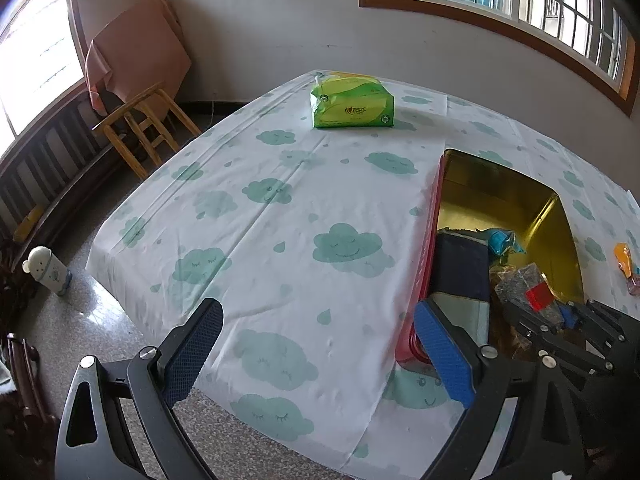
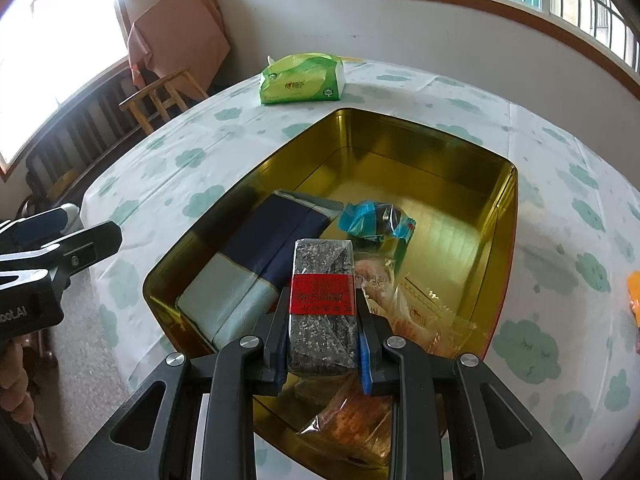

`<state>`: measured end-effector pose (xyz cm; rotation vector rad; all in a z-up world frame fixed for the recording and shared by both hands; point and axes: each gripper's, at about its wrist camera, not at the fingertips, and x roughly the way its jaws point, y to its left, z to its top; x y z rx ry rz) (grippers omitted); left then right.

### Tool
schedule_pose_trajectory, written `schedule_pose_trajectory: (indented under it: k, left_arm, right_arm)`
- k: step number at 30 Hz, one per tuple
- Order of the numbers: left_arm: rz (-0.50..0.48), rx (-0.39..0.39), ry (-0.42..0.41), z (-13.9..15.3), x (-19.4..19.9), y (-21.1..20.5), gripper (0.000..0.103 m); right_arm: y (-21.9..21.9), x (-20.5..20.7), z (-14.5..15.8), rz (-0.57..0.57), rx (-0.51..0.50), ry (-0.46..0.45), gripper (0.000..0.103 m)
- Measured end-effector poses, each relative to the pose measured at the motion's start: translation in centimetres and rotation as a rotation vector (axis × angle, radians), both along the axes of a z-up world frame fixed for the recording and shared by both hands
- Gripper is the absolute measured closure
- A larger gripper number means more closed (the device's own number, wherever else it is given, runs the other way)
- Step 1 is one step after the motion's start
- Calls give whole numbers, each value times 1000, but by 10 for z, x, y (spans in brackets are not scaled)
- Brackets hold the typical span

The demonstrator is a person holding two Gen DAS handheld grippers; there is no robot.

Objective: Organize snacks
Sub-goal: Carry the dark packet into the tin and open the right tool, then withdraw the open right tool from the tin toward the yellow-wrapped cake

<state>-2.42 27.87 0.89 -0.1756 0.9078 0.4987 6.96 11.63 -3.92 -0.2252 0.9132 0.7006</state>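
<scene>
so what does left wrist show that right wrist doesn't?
Left wrist only: its own open left gripper over the tablecloth, nothing between the fingers, and a small white bottle on the floor.

Right wrist only: the right gripper shut on a dark speckled snack bar with a red label, above the tin, plus clear-wrapped snacks in the tin's near end.

Both: the gold-lined tin, the navy packet and blue-wrapped snack inside it, the green tissue pack, the wooden stool, and an orange wrapper at the right edge.
</scene>
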Motion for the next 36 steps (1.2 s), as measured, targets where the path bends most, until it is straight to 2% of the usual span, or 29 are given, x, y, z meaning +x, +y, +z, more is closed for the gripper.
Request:
schedule_pose_trajectory:
  k: [8,10,12,14,22,30,36]
  left_arm:
    - [3,-12,3,0,-3,-2,8]
    - [-2,-11,1,1,-3,-3,8]
    - [-7,-7,2,2,-3,-5,8]
    - [-10,-5,0,3,-3,-7,8]
    - [-33,-9,-8,5,-1,-19,8]
    - [-78,-6,-17,9,3,-37,8]
    - [-127,2,-11,9,12,-57,8]
  right_arm:
    - [-2,-4,2,17,16,5,73]
    - [-4,-5,6,23,36,4,68]
    - [-6,-7,9,24,45,-8,59]
    - [-7,-10,13,26,55,-22,56]
    - [-25,-7,26,-3,86,-48,56]
    - [-72,2,35,-104,89,-79,56]
    - [-139,13,35,-237,57,-102,56]
